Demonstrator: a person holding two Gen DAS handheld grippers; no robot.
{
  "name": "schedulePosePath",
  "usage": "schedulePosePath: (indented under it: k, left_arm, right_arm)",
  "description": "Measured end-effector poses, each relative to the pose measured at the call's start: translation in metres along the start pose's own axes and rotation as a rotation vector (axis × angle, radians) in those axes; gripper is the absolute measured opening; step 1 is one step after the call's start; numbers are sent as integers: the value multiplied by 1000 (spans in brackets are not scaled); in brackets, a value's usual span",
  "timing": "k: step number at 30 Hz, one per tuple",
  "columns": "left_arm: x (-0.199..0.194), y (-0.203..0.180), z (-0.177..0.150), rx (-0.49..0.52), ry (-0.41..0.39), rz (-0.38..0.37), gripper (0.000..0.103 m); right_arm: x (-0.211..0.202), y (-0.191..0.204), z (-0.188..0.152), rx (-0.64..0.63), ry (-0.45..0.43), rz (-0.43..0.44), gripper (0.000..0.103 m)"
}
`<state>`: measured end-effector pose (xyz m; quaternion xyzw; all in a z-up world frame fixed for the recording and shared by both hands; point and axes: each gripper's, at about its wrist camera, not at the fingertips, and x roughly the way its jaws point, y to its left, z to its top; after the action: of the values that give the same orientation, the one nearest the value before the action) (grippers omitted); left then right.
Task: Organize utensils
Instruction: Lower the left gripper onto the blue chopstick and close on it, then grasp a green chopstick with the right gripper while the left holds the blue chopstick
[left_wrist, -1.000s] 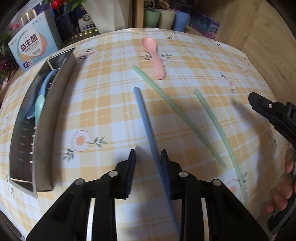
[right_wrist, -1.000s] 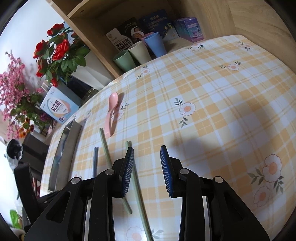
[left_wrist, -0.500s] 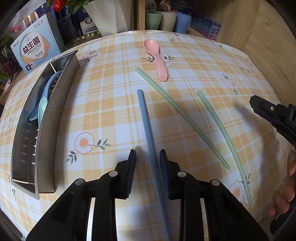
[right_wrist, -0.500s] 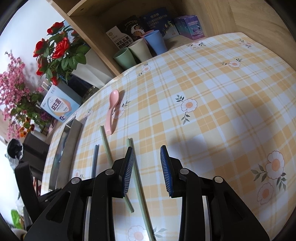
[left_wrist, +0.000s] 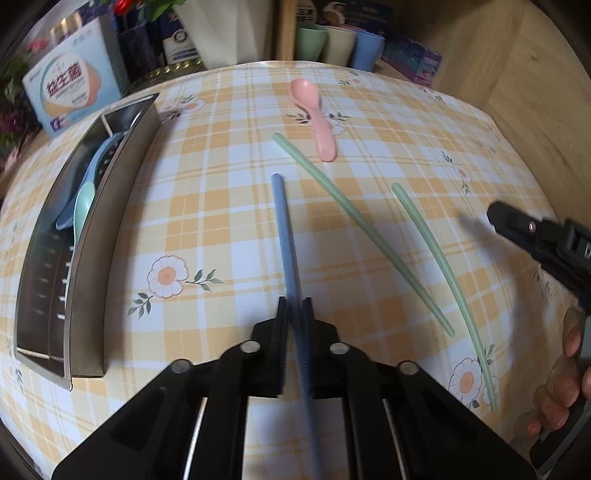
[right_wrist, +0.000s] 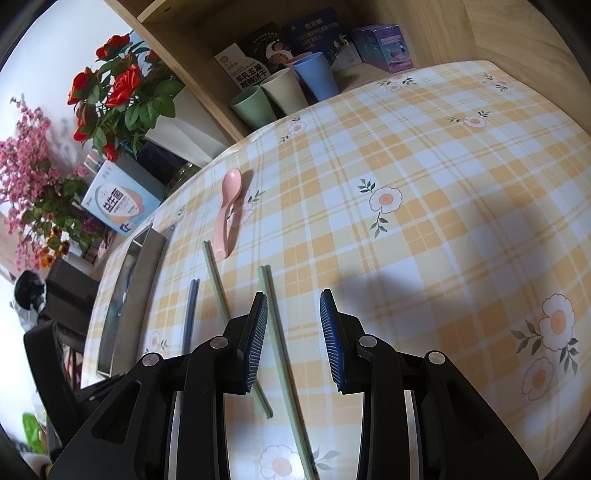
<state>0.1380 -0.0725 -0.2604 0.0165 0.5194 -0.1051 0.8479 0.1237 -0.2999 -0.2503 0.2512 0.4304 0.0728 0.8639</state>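
My left gripper (left_wrist: 294, 314) is clamped on the blue chopstick (left_wrist: 286, 243), which runs out ahead of its fingertips across the checked tablecloth (left_wrist: 207, 206). My right gripper (right_wrist: 293, 325) is partly open and empty, one green chopstick (right_wrist: 280, 347) lying on the cloth between its fingers.

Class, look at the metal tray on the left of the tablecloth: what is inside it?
Inside the metal tray lie a blue spoon and a mint-green spoon. The tray's near wall hides the rest.
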Motion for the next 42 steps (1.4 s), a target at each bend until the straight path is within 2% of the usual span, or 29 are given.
schedulePosePath:
  k: [10,21,28,42]
  left_arm:
    - [-8,11,-6,-46,-11,-55,5]
    - [-28,20,-7,-59,-81,-65,6]
    - [-30,22,-9,-61,-91,-76,6]
    - [-31,33,-12,-93,-97,-83,6]
  right_arm:
    - [1,5,-7,-29,20,-13,30]
    - [1,5,-21,-68,49,-54,30]
    - [5,13,-33,-163,68,-119,30]
    - [20,40,-49,-333,93,-175,28]
